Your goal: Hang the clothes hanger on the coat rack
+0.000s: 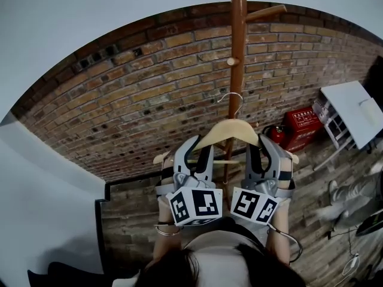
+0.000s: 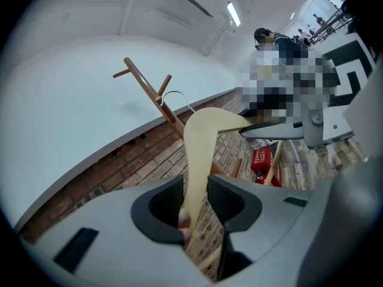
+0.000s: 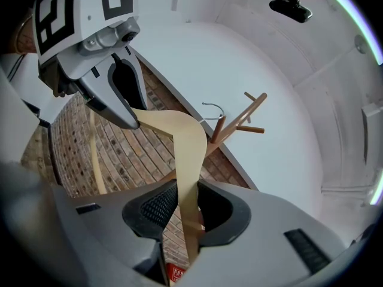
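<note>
While between tongs [image 2: 195, 197] [image 3: 187, 205] (both), hanger [image 1: 229, 128] unhung

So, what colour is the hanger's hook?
Silver-grey metal hook on the pale wooden clothes hanger; head view shows it best.

Pole [image 1: 237, 40] stands straight ahead, between my left claw [image 1: 195, 147] and right claw [image 1: 263, 148]. Short peg [image 1: 233, 61] juts just above the hanger [image 1: 230, 130] hook; long peg [image 1: 266, 12] higher, pointing right. Brick wall [image 1: 149, 100] behind. Open air left of pole. Red box [image 1: 303, 124] low right, by the wall.
</note>
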A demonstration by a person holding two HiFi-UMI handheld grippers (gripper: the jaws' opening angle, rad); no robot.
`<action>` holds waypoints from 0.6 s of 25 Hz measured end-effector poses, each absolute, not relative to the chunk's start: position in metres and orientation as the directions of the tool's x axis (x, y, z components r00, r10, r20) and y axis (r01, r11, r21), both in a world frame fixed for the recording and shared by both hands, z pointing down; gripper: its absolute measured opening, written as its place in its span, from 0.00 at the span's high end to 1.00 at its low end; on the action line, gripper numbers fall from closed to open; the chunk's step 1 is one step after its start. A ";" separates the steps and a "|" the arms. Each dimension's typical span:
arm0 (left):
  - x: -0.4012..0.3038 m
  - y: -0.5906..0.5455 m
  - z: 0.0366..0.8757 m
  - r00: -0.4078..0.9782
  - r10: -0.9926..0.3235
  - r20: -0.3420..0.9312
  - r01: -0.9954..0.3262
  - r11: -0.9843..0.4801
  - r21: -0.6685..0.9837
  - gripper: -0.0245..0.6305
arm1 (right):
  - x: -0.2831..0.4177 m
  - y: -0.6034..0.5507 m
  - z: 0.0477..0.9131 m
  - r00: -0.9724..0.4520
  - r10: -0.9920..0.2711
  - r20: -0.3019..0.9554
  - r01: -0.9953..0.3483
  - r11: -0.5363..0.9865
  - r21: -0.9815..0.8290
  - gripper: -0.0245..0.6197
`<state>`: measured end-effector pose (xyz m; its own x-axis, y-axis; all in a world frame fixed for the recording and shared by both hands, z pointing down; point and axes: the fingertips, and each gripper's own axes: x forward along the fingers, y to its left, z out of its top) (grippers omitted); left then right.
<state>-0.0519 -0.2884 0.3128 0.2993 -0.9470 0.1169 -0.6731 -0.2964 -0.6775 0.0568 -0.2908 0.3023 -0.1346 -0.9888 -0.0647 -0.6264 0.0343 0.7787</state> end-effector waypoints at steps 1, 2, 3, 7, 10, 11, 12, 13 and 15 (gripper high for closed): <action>-0.052 -0.290 0.310 0.298 -0.948 0.114 -0.676 -0.293 -0.676 0.76 | 0.057 -0.293 0.300 -0.136 -0.988 -0.067 -0.626 0.033 0.779 0.78; -0.051 -0.291 0.309 0.297 -0.949 0.110 -0.676 -0.290 -0.677 0.76 | 0.057 -0.294 0.298 -0.138 -0.988 -0.070 -0.626 0.032 0.779 0.78; -0.051 -0.293 0.307 0.296 -0.949 0.106 -0.675 -0.286 -0.680 0.76 | 0.058 -0.296 0.296 -0.141 -0.987 -0.073 -0.625 0.032 0.780 0.78; -0.051 -0.299 0.301 0.286 -0.954 0.092 -0.678 -0.270 -0.684 0.76 | 0.058 -0.304 0.290 -0.153 -0.985 -0.082 -0.622 0.032 0.783 0.78; -0.052 -0.304 0.295 0.276 -0.957 0.087 -0.691 -0.260 -0.675 0.76 | 0.056 -0.309 0.285 -0.162 -0.983 -0.088 -0.618 0.032 0.785 0.78; -0.052 -0.305 0.293 0.274 -0.958 0.085 -0.689 -0.257 -0.678 0.76 | 0.056 -0.311 0.283 -0.164 -0.982 -0.090 -0.617 0.031 0.787 0.78; -0.052 -0.307 0.292 0.274 -0.958 0.082 -0.683 -0.254 -0.685 0.76 | 0.056 -0.313 0.280 -0.167 -0.982 -0.092 -0.616 0.031 0.787 0.78; -0.052 -0.309 0.290 0.274 -0.959 0.078 -0.679 -0.250 -0.690 0.76 | 0.056 -0.315 0.277 -0.170 -0.981 -0.094 -0.615 0.031 0.788 0.78; -0.051 -0.313 0.283 0.268 -0.961 0.070 -0.687 -0.242 -0.685 0.76 | 0.057 -0.320 0.272 -0.177 -0.979 -0.100 -0.614 0.031 0.788 0.78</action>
<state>-0.0508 -0.3134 0.2830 0.2683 -0.9608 0.0700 -0.6870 -0.2418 -0.6852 0.0572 -0.3202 0.2717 -0.1768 -0.9792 -0.0996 -0.6143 0.0307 0.7885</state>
